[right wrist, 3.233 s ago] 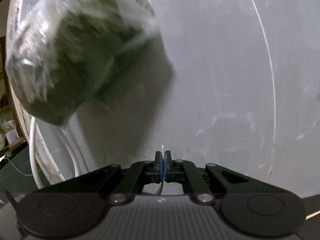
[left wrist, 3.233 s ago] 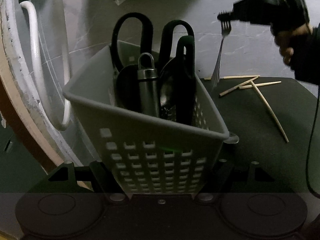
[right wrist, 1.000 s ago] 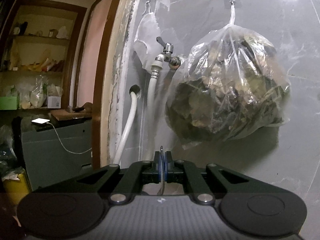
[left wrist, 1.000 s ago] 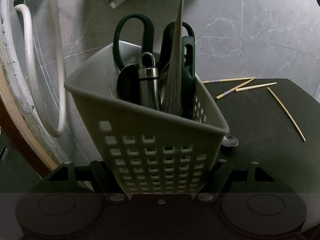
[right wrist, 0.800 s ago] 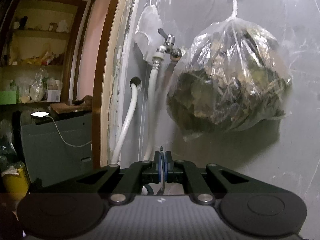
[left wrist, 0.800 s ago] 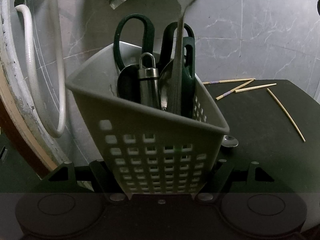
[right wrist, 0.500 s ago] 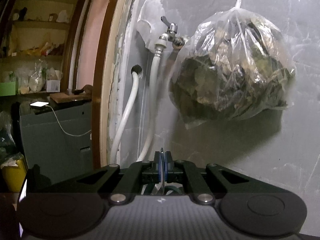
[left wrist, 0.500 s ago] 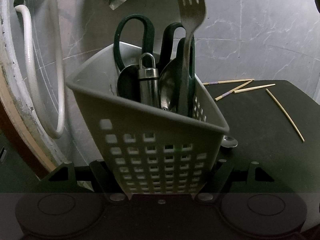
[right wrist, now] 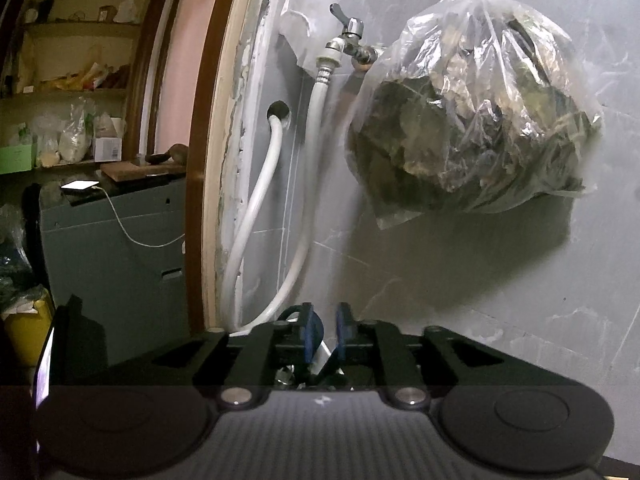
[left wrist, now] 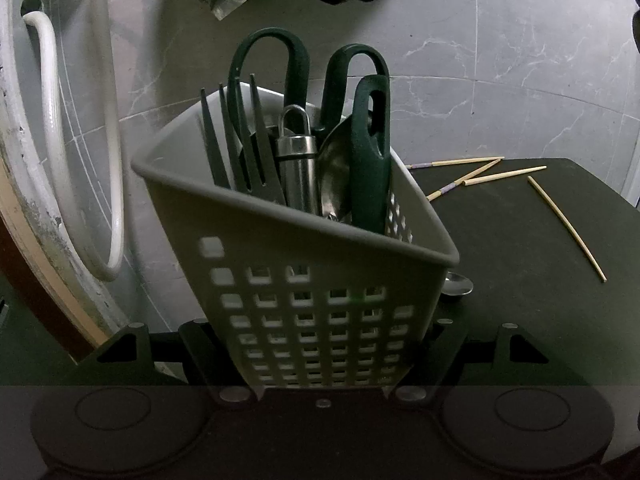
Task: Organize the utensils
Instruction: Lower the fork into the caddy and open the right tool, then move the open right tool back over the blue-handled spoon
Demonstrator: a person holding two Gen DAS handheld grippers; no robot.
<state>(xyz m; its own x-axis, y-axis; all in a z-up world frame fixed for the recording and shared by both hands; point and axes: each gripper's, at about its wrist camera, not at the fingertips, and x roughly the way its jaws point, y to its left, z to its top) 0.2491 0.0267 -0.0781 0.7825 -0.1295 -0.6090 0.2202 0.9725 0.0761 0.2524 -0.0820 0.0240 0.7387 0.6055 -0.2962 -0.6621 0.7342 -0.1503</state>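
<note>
My left gripper (left wrist: 320,344) is shut on the lower part of a grey perforated utensil basket (left wrist: 304,240) and holds it tilted over the black table (left wrist: 520,260). In the basket stand green-handled scissors (left wrist: 296,60), a steel handle with a loop (left wrist: 298,152), a spoon (left wrist: 334,164), a dark green handle (left wrist: 370,152) and a fork (left wrist: 236,148), tines up, leaning at the left side. My right gripper (right wrist: 325,338) hovers just above the basket. Its jaws are opening and nothing is between the blue pads (right wrist: 308,336). Several wooden chopsticks (left wrist: 472,176) lie on the table.
A second spoon (left wrist: 458,284) lies on the table behind the basket's right corner. White hoses (left wrist: 52,120) loop down the marble wall at left. A tap (right wrist: 348,32) and a hanging plastic bag of leaves (right wrist: 472,120) are on the wall above.
The fork went down into the basket handle first and now leans free at the left side. My right gripper's jaws have parted and let it go. The basket has not moved.
</note>
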